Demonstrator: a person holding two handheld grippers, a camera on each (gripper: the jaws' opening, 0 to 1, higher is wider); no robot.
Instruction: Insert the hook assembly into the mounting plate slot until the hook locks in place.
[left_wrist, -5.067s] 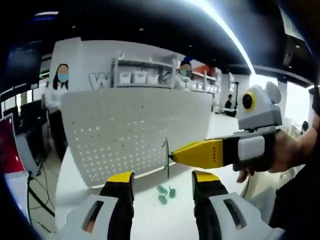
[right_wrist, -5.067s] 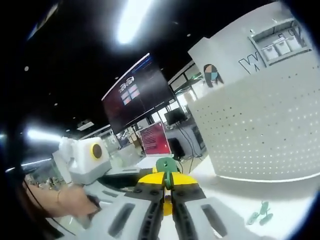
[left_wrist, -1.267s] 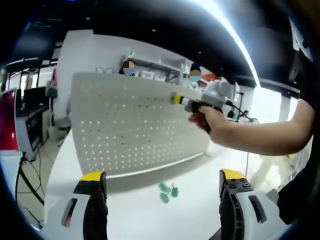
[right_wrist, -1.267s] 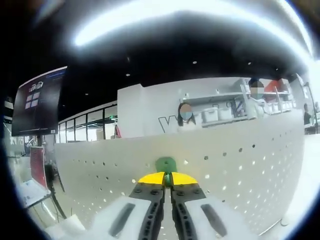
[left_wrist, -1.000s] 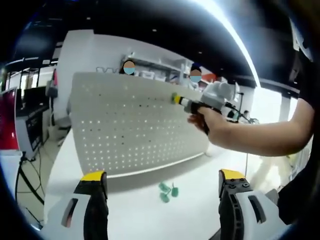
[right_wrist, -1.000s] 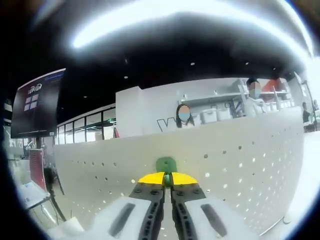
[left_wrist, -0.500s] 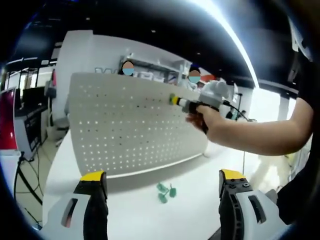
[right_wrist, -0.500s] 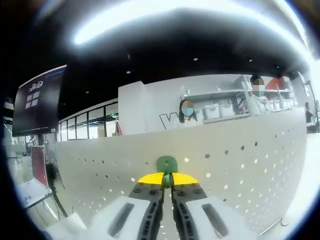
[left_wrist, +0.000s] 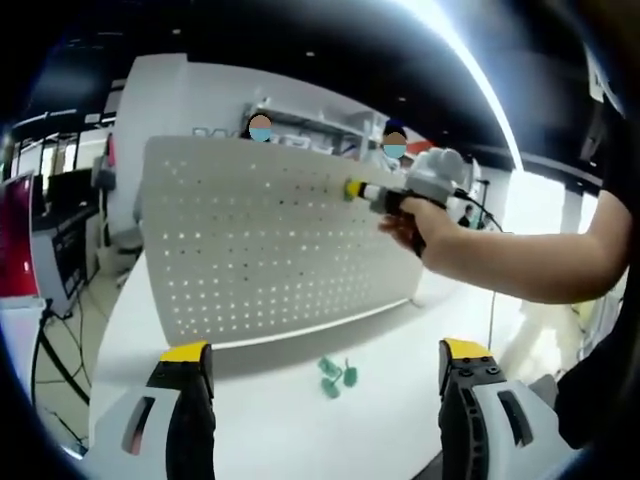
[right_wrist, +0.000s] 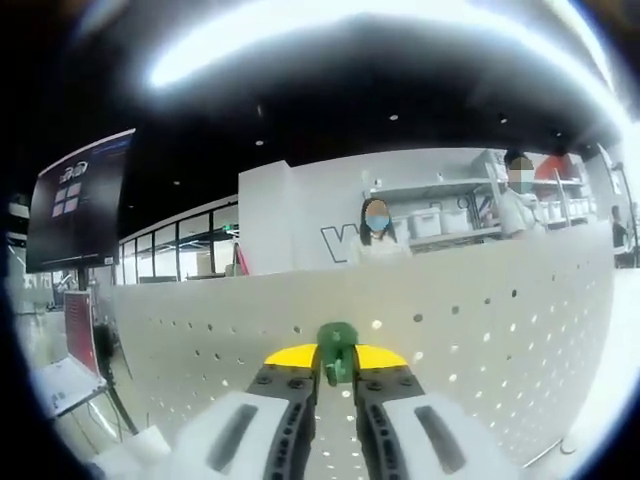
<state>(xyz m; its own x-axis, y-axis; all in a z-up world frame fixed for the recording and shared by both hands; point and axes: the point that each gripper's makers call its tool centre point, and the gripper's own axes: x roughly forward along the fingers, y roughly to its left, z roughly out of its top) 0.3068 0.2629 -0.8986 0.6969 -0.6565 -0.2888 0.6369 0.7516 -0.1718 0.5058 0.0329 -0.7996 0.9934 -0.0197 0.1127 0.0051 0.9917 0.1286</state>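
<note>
A white pegboard mounting plate (left_wrist: 260, 250) stands upright on the white table (left_wrist: 260, 390). My right gripper (left_wrist: 352, 190), held in a hand, has its yellow tips against the board's upper right part. In the right gripper view the green hook (right_wrist: 337, 342) sits against the pegboard (right_wrist: 480, 320). My right gripper (right_wrist: 337, 358) has its jaws slightly parted on either side of it. My left gripper (left_wrist: 325, 352) hangs wide open over the table's front, well back from the board, with nothing between its jaws.
Several loose green hooks (left_wrist: 335, 375) lie on the table in front of the board. A person's forearm (left_wrist: 520, 265) reaches in from the right. Shelves and other people are behind the board. A red screen (left_wrist: 15, 240) stands at the left.
The right gripper's jaws have parted a little around the green hook, which now sits lower between the tips. The left gripper has stayed open and nearly still.
</note>
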